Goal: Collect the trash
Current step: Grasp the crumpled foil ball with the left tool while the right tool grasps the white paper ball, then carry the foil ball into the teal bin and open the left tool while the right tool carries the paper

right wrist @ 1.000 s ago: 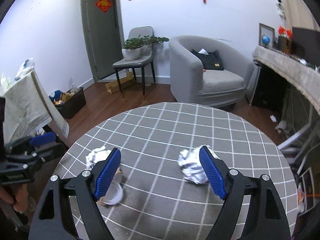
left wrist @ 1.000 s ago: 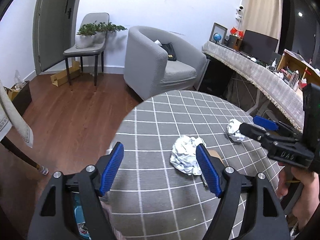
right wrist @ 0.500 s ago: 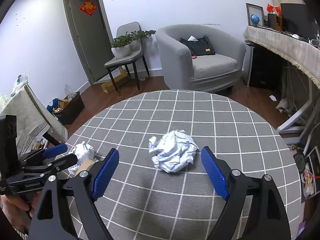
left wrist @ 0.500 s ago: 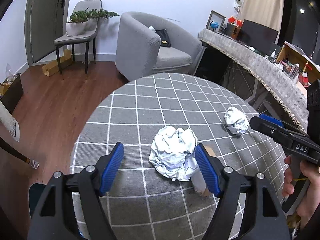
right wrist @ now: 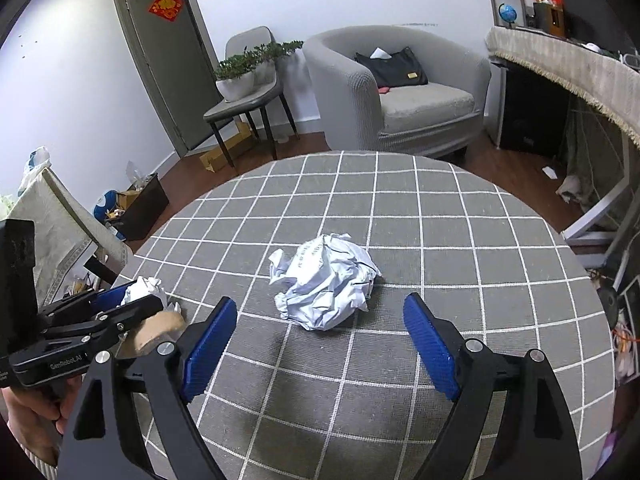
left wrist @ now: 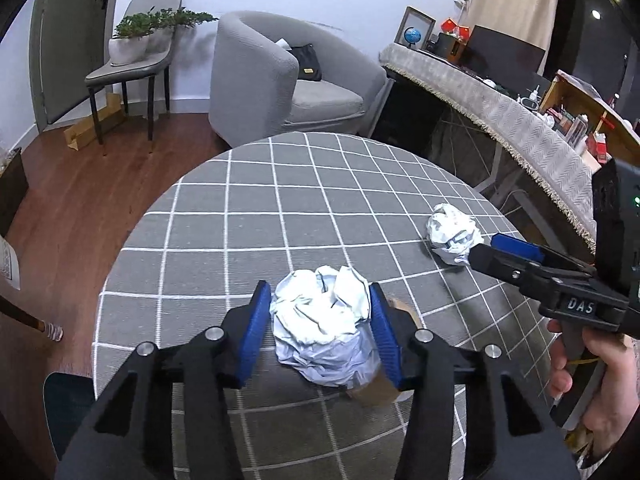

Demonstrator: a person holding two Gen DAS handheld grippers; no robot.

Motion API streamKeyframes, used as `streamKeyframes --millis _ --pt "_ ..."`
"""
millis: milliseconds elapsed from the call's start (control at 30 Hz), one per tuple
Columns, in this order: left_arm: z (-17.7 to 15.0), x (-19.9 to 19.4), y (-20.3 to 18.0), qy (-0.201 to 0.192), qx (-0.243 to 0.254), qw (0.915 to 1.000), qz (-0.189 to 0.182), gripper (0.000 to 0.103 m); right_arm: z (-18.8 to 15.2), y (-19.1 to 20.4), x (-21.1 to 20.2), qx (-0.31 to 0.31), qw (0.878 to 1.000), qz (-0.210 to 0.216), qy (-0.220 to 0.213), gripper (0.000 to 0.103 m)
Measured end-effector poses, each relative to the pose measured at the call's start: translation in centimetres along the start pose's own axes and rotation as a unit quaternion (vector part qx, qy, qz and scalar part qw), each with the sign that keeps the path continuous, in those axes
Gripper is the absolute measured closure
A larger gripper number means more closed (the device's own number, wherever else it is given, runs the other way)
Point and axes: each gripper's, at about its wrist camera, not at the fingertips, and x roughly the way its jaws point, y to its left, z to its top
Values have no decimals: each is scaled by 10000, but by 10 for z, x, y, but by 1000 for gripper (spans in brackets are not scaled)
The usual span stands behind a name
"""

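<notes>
Two crumpled white paper balls lie on a round table with a grey checked cloth point(left wrist: 280, 208). My left gripper point(left wrist: 320, 332) is shut on the nearer paper ball point(left wrist: 324, 332), its blue pads pressing both sides; it also shows in the right wrist view point(right wrist: 136, 304). A brown paper cup point(left wrist: 380, 388) lies on its side just behind that ball. My right gripper point(right wrist: 320, 348) is open, with the second paper ball point(right wrist: 328, 280) just ahead of its fingertips; that ball also shows in the left wrist view point(left wrist: 452, 234).
A grey armchair point(right wrist: 400, 92) with a black bag stands beyond the table. A chair with a potted plant point(right wrist: 244, 76) is by the door. A long cloth-covered desk point(left wrist: 500, 112) runs along the right. A box of clutter point(right wrist: 136, 204) sits on the floor at left.
My left gripper has moved forward and closed on the nearer paper ball. My right gripper has come closer to the second ball and stays open.
</notes>
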Motion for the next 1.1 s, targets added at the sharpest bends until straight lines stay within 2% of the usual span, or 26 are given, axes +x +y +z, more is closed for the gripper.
streamKeyframes --millis 167,533,733,800,867,933,1100 --pt "1 -3 -3 -73 77 9999 58 53 3 1 6 64 10000 -13 38 16" --pt "2 -25 11 -295 -99 9995 66 53 8 4 21 208 9997 -113 118 16" --pt "-3 -38 15 -300 4 9995 134 53 12 12 28 140 9988 -434 154 16" --pt "-5 -43 19 -305 13 9994 144 53 12 13 33 188 9985 -473 192 22" --pt "-8 -48 24 -319 -1 9994 162 53 13 15 36 178 9979 -577 218 39" --pt "-9 -52 28 -328 -16 9993 191 53 14 18 37 156 9978 -618 206 44" --pt "-14 -68 46 -399 -128 9986 327 53 18 38 33 17 9981 -610 57 45"
